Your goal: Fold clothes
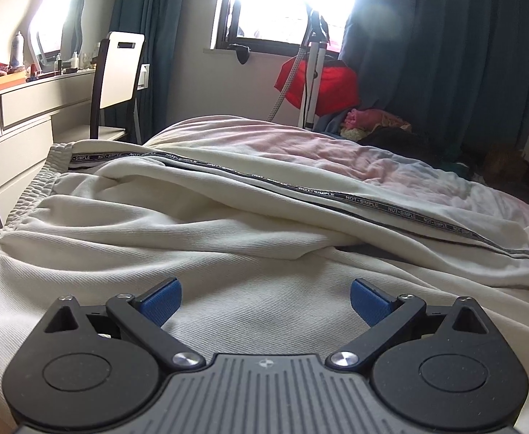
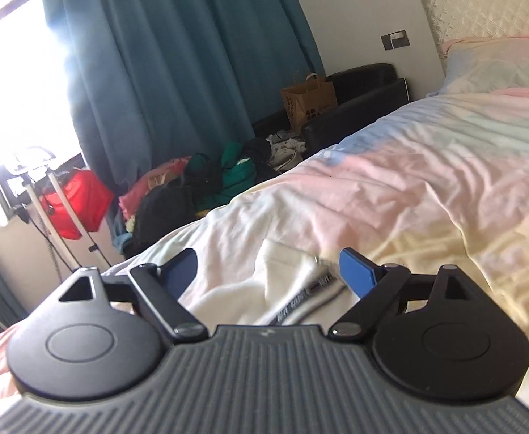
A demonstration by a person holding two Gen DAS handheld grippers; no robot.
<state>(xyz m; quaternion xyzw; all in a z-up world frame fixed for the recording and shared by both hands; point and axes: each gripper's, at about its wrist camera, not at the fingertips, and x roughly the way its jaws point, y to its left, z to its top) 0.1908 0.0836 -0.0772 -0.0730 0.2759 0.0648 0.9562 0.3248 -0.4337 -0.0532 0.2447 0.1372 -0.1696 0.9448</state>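
A: What lies on the bed with the pastel pink, blue and yellow quilt point(image 2: 427, 166)?

B: Cream ribbed-knit trousers with a black "NOT-SIMPLE" side stripe point(image 1: 199, 195), spread over the quilt. In the left wrist view the elastic waistband is at the left, towards the pale dresser, and the long axis runs along the stripe to the right.

A: Any containers?

B: Beyond the bed's far edge, a brown paper carrier bag point(image 2: 308, 103) stands by a black seat; I cannot tell what is in it.

A: The tongs?

B: The left gripper point(image 1: 266, 302) stands wide over the cream cloth, pads clear. The right gripper point(image 2: 268, 271) also stands wide, a trouser end lying loose between its blue pads point(image 2: 358, 271).
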